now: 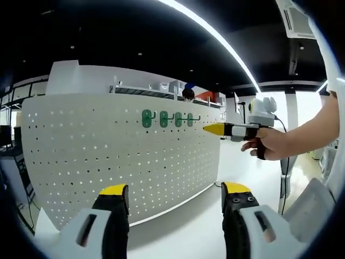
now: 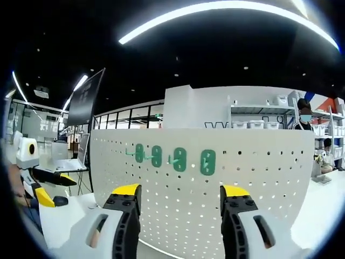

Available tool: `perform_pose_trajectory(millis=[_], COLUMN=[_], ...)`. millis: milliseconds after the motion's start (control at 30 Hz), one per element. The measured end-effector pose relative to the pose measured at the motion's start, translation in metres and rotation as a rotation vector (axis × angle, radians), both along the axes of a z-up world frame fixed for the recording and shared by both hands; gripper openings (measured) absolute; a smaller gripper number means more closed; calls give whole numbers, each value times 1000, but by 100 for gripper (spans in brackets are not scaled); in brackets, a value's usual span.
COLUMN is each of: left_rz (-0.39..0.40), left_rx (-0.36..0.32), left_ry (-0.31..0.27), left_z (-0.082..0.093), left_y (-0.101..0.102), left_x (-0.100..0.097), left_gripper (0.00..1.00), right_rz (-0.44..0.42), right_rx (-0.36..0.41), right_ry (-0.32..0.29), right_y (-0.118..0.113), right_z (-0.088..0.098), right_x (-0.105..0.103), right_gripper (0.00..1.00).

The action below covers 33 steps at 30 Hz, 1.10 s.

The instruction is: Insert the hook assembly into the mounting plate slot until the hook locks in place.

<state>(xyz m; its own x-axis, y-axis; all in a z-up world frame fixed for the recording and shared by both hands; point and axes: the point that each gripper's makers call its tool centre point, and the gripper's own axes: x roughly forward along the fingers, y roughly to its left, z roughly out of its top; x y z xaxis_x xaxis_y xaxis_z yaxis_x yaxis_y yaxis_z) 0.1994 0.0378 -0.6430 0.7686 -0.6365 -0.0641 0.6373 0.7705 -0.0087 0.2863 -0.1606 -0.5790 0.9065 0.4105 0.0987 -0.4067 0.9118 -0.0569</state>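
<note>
a white pegboard (image 1: 124,156) stands ahead of both grippers' spread, empty jaws. four green hooks (image 1: 167,118) hang in a row above the jaws. they look like light, stiff plastic; pinching a flat green base seems safest.

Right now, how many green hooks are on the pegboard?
4, in one row along the upper part of the white pegboard: first green hook, second, third, fourth. None looks hidden.
</note>
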Motion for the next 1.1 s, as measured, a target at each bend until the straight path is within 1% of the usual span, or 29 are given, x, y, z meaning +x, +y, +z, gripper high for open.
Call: perform_pose_trajectory(millis=[200, 533, 833, 1100], left_rz=[0, 2, 8, 11], left_rx=[3, -5, -7, -2], left_ry=[-19, -25, -23, -11], left_z=[6, 8, 8, 2], left_y=[-1, 1, 4, 5], left_x=[1, -1, -5, -9], left_gripper=[73, 75, 76, 77], right_rz=[8, 4, 13, 10], right_rx=[3, 21, 9, 17], right_ry=[3, 7, 19, 42], right_y=[-1, -8, -9, -16], right_z=[-4, -9, -19, -31], right_x=[-10, -29, -47, -63], right_gripper=[57, 58, 59, 59])
